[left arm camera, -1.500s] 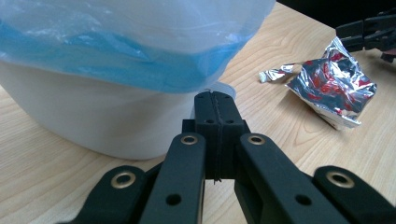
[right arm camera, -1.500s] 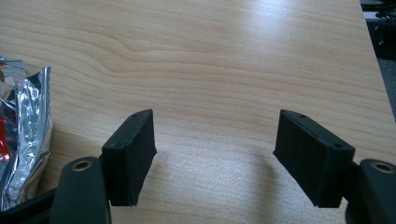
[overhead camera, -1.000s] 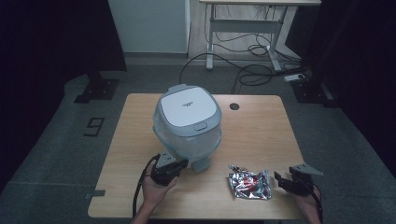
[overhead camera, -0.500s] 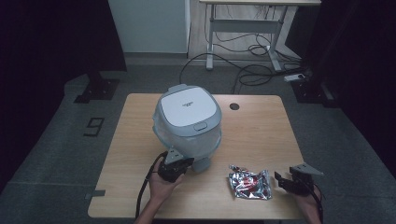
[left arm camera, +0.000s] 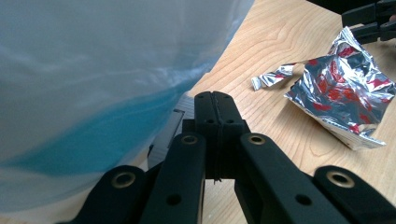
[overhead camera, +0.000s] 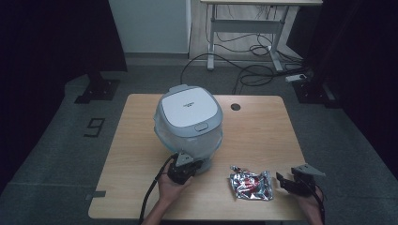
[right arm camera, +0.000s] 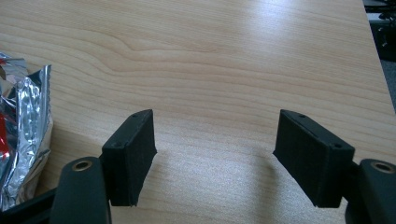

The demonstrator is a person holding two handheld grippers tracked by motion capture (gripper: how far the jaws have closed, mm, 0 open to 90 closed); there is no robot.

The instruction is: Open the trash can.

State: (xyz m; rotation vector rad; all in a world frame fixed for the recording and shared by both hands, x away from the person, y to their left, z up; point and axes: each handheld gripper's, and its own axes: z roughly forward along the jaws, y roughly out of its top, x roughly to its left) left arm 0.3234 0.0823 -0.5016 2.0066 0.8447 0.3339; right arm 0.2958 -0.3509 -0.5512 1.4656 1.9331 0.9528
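My left tongs [left arm camera: 215, 100], pressed together, sit at the foot of the bin [overhead camera: 188, 123] mid-table; right tongs [right arm camera: 212, 156] are spread beside the foil wrapper [overhead camera: 251, 184] (light, crinkly, slippery). I'd pinch its edge.

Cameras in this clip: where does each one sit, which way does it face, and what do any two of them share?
High view: above the near table edge, looking forward and down on the bin; both hands enter at the bottom.
Left gripper view: on the left gripper, jaws shut, facing the bin's base.
Right gripper view: on the right gripper, jaws open over bare wood.
Shared: all three show the foil wrapper.
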